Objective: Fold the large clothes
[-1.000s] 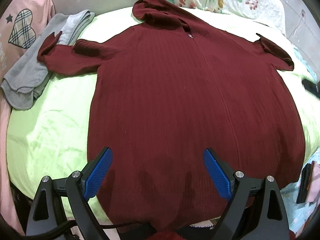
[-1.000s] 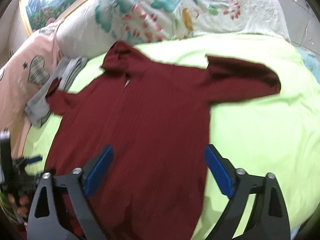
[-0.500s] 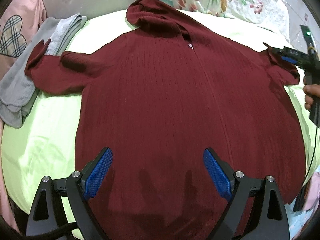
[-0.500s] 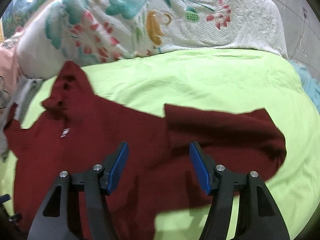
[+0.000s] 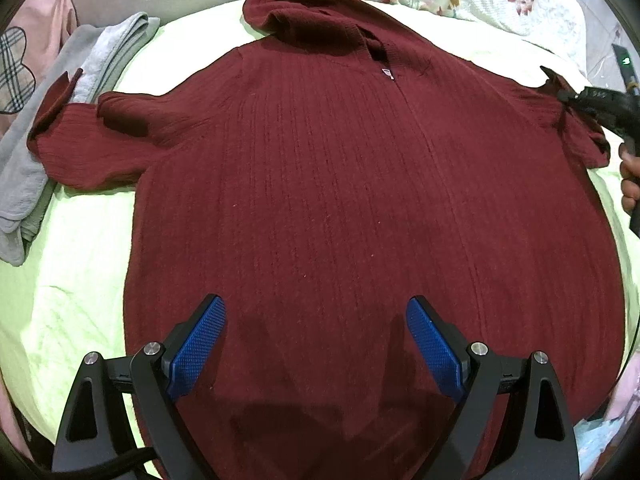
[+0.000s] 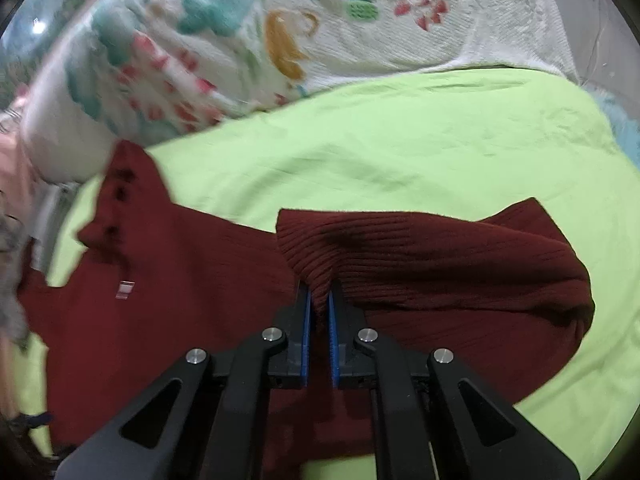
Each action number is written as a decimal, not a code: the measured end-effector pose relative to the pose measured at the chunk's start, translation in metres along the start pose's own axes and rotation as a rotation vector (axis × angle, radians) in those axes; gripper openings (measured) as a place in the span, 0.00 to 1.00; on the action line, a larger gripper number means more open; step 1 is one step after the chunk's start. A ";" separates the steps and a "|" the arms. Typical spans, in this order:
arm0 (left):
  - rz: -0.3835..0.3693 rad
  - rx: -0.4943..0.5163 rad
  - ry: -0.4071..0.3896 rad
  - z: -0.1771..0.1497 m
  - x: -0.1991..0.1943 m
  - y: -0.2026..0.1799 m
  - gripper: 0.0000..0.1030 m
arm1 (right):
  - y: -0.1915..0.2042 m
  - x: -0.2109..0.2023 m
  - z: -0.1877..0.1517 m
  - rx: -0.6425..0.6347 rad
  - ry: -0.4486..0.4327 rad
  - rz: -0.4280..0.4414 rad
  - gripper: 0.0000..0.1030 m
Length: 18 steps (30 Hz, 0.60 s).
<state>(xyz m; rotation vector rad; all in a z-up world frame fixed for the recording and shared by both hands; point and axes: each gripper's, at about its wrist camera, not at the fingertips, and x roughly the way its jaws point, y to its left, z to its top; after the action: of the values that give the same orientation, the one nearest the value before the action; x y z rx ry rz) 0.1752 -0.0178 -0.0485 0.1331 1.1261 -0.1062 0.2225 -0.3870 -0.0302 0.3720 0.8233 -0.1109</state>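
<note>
Little is folded yet: maroon sweater (image 5: pixel 360 200) lies flat on the bed (image 6: pixel 400 140), right gripper (image 6: pixel 319 312) jaws closing on the three-o'clock sleeve (image 6: pixel 400 264), left gripper (image 5: pixel 316 344) jaws released

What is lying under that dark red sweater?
The sweater lies on a lime-green sheet. Its left cuff overlaps a grey garment. What lies beneath its middle is covered.

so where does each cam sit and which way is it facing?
Left wrist: on the left gripper, angled down over the sweater; open fingers show.
Right wrist: on the right gripper, facing the quilt; fingers closing on the sleeve.
Shared: sweater, green sheet; right gripper visible at left view's right edge.
</note>
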 end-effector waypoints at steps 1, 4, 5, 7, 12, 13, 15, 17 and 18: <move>-0.006 -0.003 -0.002 0.000 -0.001 0.001 0.90 | 0.004 -0.002 0.000 0.009 -0.001 0.025 0.08; -0.017 -0.009 -0.014 -0.003 -0.007 0.002 0.90 | 0.011 0.000 0.001 0.013 0.008 0.031 0.08; -0.016 -0.012 -0.021 -0.004 -0.010 0.004 0.90 | 0.012 0.002 0.001 0.008 0.010 0.017 0.08; -0.011 -0.015 -0.029 -0.006 -0.013 0.007 0.90 | 0.009 0.010 0.000 0.019 0.024 -0.006 0.08; -0.007 -0.038 -0.022 -0.013 -0.016 0.016 0.90 | 0.010 0.025 0.001 -0.008 0.035 -0.073 0.14; -0.010 -0.042 -0.020 -0.015 -0.017 0.017 0.90 | 0.012 0.026 0.002 -0.020 0.031 -0.085 0.14; -0.010 -0.045 -0.012 -0.019 -0.016 0.018 0.90 | 0.016 0.026 0.005 -0.039 0.015 -0.105 0.15; -0.005 -0.039 -0.003 -0.020 -0.014 0.016 0.90 | 0.018 0.024 0.008 -0.050 0.005 -0.111 0.16; -0.004 -0.035 0.000 -0.021 -0.013 0.014 0.90 | 0.018 0.023 0.009 -0.051 -0.001 -0.112 0.16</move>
<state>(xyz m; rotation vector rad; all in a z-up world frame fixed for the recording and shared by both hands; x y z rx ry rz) 0.1527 0.0001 -0.0448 0.0997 1.1275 -0.0903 0.2481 -0.3726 -0.0363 0.2775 0.8443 -0.1935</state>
